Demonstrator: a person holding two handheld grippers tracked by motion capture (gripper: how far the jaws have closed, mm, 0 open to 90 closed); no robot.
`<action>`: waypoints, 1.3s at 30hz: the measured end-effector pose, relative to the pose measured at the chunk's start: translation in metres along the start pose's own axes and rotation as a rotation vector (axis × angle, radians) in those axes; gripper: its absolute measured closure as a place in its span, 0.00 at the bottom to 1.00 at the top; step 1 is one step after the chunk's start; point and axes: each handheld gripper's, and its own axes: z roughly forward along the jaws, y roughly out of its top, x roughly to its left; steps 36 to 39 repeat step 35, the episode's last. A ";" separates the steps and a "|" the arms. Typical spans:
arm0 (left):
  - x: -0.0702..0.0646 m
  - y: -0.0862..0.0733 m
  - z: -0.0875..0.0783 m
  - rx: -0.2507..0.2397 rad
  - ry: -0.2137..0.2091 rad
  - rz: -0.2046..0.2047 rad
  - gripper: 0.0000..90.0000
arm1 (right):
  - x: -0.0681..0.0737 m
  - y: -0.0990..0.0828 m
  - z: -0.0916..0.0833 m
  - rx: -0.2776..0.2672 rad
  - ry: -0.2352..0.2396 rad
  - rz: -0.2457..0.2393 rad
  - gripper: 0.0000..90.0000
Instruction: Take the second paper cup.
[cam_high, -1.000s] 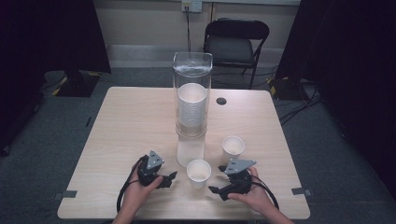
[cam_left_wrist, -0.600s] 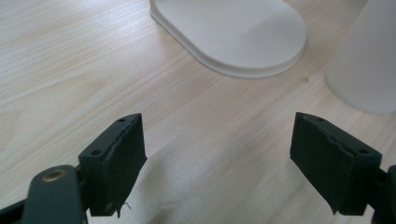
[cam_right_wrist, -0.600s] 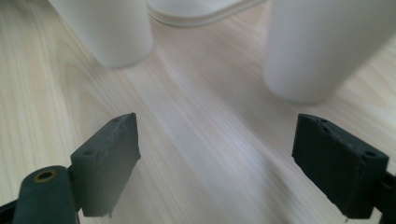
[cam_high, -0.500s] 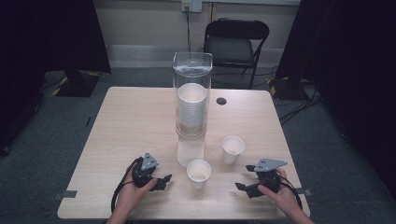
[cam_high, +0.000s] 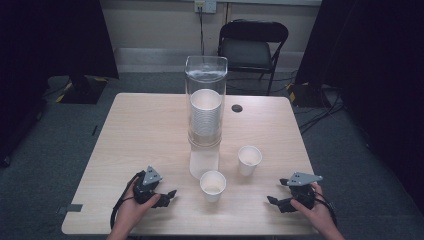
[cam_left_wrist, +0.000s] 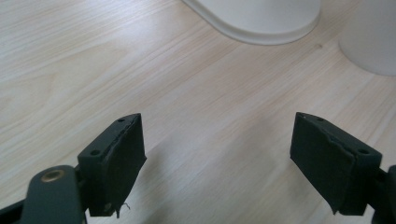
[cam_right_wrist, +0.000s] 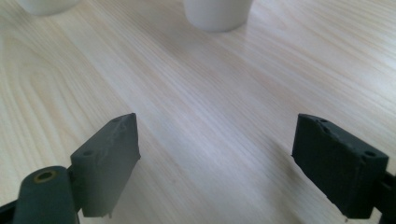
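Observation:
A clear tall dispenser (cam_high: 205, 107) holding a stack of white paper cups stands at the table's middle on a white base (cam_high: 203, 162). Two loose white cups stand upright near the front: one (cam_high: 212, 185) just in front of the base, another (cam_high: 249, 159) to its right. My left gripper (cam_high: 169, 194) rests near the front left, open, nothing between its jaws; its own view has the base (cam_left_wrist: 261, 18) and a cup (cam_left_wrist: 371, 37) ahead. My right gripper (cam_high: 274, 201) lies near the front right edge, open and empty, with a cup (cam_right_wrist: 217, 13) ahead of it.
The light wooden table (cam_high: 140, 135) has a small dark hole cover (cam_high: 237, 108) behind the dispenser. A black folding chair (cam_high: 252, 47) stands beyond the far edge. Cables trail on the grey floor at the right.
My right gripper has drawn back and to the right, away from the right-hand cup, toward the front right edge. The left gripper has slid slightly toward the front. Both cups stand where they were.

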 end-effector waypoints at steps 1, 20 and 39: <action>0.001 -0.001 -0.001 0.001 0.003 -0.002 0.20 | 0.000 -0.001 0.000 0.001 0.001 0.005 0.16; 0.017 -0.019 -0.012 0.046 0.022 0.011 0.20 | -0.007 -0.012 -0.001 0.002 -0.024 0.005 0.15; 0.019 -0.027 -0.009 0.000 -0.004 0.003 0.12 | -0.008 -0.011 0.000 0.002 -0.023 0.001 0.15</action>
